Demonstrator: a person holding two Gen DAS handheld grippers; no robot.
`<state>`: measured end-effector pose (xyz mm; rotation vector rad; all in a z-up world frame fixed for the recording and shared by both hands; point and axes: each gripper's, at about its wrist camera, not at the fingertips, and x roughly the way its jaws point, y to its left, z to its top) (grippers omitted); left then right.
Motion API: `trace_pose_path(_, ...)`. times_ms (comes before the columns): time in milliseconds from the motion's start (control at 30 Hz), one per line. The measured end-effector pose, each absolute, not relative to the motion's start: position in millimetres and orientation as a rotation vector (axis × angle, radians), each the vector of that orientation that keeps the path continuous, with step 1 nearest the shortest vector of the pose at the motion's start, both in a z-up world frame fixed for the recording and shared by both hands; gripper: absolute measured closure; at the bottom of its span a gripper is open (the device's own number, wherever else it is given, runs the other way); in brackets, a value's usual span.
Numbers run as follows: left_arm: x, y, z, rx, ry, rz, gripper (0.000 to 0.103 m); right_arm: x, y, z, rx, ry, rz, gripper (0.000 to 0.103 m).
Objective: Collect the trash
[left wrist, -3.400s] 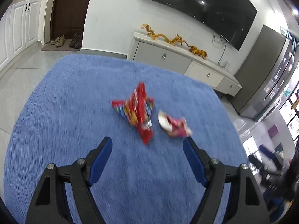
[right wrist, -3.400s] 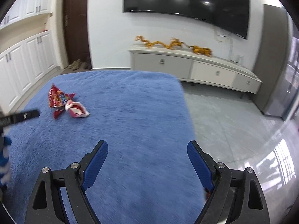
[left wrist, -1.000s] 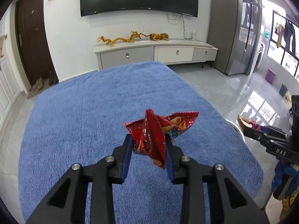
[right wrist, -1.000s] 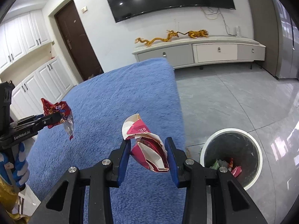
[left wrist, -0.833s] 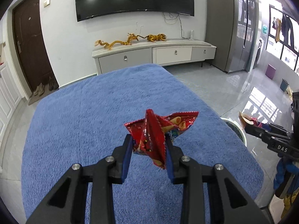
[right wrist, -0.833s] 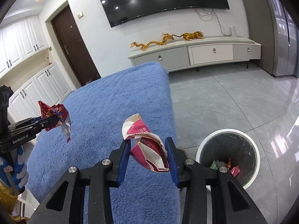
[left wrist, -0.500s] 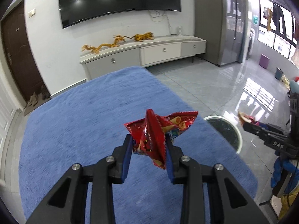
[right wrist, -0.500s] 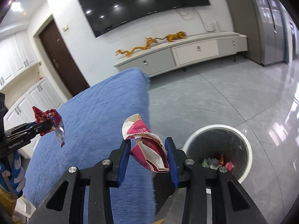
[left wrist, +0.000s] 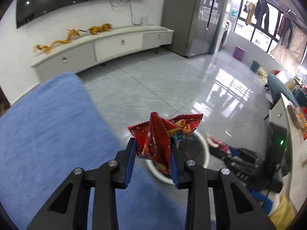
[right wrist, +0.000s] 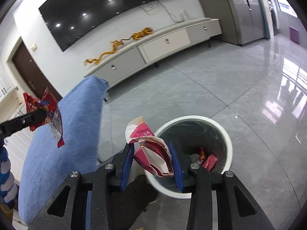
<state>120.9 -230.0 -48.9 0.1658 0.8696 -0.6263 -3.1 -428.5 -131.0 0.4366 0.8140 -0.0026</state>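
Right wrist view looks down on the white bin [right wrist: 228, 140], a round container standing on the grey tiled floor [right wrist: 220, 88] just off the edge of the blue-covered counter [right wrist: 76, 118]. Inside it, at the bottom, lie a few scraps: a pink-red wrapper piece [right wrist: 210, 161], a small red bit and some pale crumpled material that is too dim to identify. The right tool [right wrist: 152, 159] is clamped on a crumpled pink and white wrapper [right wrist: 151, 149], held in the air over the near rim of the bin. To the left in the same view, the left tool [right wrist: 45, 116] grips a red snack bag [right wrist: 43, 108] above the counter's right edge. From the left wrist view, that left tool [left wrist: 152, 154] pinches the red snack bag [left wrist: 163, 132] between its blue pads, and the bin [left wrist: 205, 153] shows behind and below the bag, mostly hidden by it. Beyond the floor stands a long pale cabinet [right wrist: 163, 42] against the wall.
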Motion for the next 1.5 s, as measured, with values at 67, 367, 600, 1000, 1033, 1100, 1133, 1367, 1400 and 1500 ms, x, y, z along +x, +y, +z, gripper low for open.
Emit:
trace_pose_path(67, 131.2, -250.7, -57.4, 0.154, 0.895, -0.646, 0.070, 2.2, -436.0, -135.8, 0.442, 0.819, -0.025, 0.065)
trace_pose_path(367, 157.5, -302.0, -88.1, 0.128, 0.961, -0.730, 0.052, 24.2, -458.0, -166.2, 0.477, 0.871, -0.133, 0.051)
trace_pose_path(600, 160.8, -314.3, -98.9, 0.129, 1.005, -0.761, 0.046, 24.6, -465.2, -174.2, 0.474, 0.892, -0.210, 0.044)
trace_pose_path(1000, 129.3, -258.0, -59.6, 0.167, 0.821, -0.552, 0.046, 14.0, -432.1, -122.1, 0.346, 0.820, -0.269, 0.034)
trace_pose_path(1033, 125.6, -248.8, -56.8, 0.162, 0.811, -0.534, 0.046, 12.2, -423.3, -111.7, 0.320, 0.801, -0.264, 0.032)
trace_pose_path(1100, 118.2, -231.2, -51.3, 0.152, 0.794, -0.493, 0.046, 9.1, -409.9, -96.9, 0.281, 0.773, -0.253, 0.031)
trace_pose_path(1133, 113.3, -220.6, -48.9, 0.149, 0.784, -0.471, 0.046, 8.0, -403.5, -90.3, 0.263, 0.760, -0.248, 0.029)
trace_pose_path(1367, 88.9, -167.6, -36.7, 0.145, 0.753, -0.363, 0.040, -3.2, -356.0, -50.9, 0.139, 0.675, -0.208, 0.022)
trace_pose_path(1400, 85.3, -160.4, -34.8, 0.140, 0.744, -0.346, 0.036, -4.2, -351.3, -48.3, 0.129, 0.670, -0.199, 0.022)
trace_pose_path(1500, 74.3, -139.4, -29.2, 0.129, 0.706, -0.296, 0.034, -7.7, -336.7, -40.5, 0.103, 0.651, -0.174, 0.020)
